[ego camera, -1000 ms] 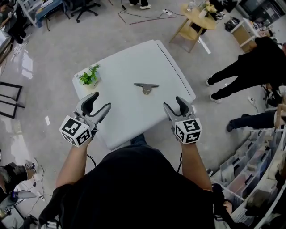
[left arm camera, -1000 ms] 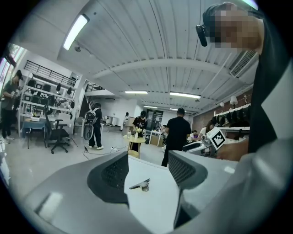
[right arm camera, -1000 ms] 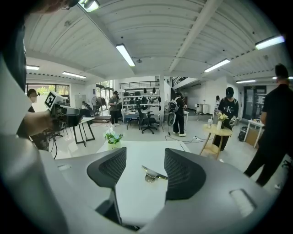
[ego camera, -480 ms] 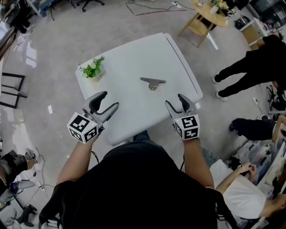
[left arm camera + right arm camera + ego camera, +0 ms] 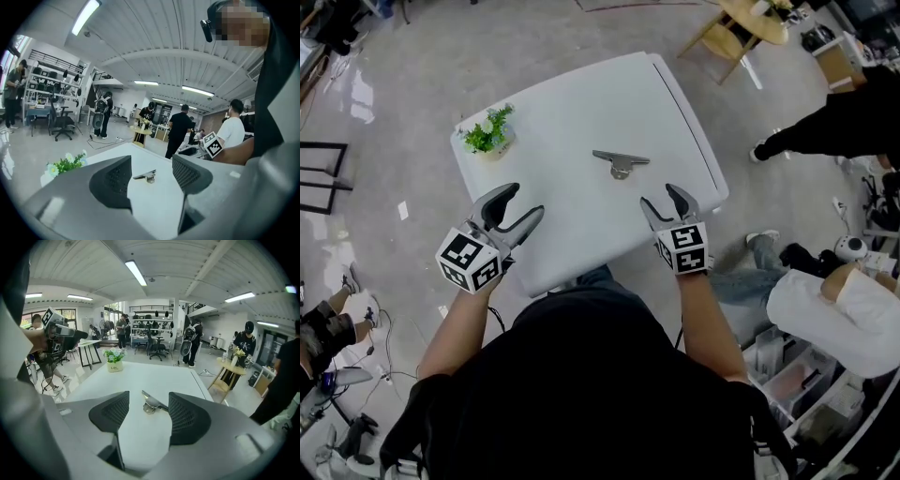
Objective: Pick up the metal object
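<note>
Two grippers are held over the near edge of the worktop [image 5: 572, 103], both well apart from the metal object [image 5: 620, 163]. It lies alone near the middle of the worktop, and a plant [image 5: 487, 133] is set at the far left corner. The left gripper [image 5: 521, 202] is seen with its fingers [image 5: 112, 180] spread and nothing between them. The fingers [image 5: 187, 416] of the right gripper [image 5: 661, 198] are likewise parted and empty. In both gripper views the metal object is framed in the gap, far ahead.

The long axis of the metal object is laid roughly left to right across the person, with the right end turned slightly nearer. A short rounded stub is pointed from the middle of the bar toward the person.

Several failures are judged possible. The piece is low and flat on a smooth surface, so it may be shoved away if fingers are brought in at a shallow angle or closed before their tips reach the worktop. If it is taken along the long axis, the span may prove too wide. If it is pinched near one end, it may swing or slip out once lifted. A grip across the bar near the stub is judged safer
</note>
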Demonstrator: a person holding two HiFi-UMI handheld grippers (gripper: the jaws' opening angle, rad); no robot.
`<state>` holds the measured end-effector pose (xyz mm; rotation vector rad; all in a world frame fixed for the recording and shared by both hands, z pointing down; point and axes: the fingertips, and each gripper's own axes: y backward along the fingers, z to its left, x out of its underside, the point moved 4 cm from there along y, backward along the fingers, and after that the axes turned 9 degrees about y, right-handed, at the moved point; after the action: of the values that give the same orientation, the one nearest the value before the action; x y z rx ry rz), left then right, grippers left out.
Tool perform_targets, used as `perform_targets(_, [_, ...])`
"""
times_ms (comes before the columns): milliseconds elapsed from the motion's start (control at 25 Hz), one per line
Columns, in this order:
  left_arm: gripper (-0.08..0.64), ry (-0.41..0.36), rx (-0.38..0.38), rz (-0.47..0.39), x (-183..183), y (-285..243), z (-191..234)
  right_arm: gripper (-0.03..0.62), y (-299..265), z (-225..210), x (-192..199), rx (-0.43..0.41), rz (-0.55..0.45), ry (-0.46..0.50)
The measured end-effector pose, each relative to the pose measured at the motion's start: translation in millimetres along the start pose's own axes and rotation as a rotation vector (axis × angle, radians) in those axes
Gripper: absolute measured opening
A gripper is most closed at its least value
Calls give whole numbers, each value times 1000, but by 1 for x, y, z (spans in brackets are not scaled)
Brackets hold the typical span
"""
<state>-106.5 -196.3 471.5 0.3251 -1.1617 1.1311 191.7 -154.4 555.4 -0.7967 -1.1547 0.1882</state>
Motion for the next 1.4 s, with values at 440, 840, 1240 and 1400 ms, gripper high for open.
perform_targets(440, [391, 42, -8, 31, 4, -27, 19, 275, -55, -8, 15, -54, 75, 39])
perform_targets(840, [391, 78, -37, 45, 10, -44, 29, 275, -96, -12, 33, -105, 135, 128])
perform_targets(1240, [391, 116, -73, 42, 11, -50, 34, 275, -128, -8, 48, -129, 183, 358])
perform_targets(1400, [391, 131, -85, 48, 14, -50, 36, 273, -139, -10, 53, -138, 196, 384])
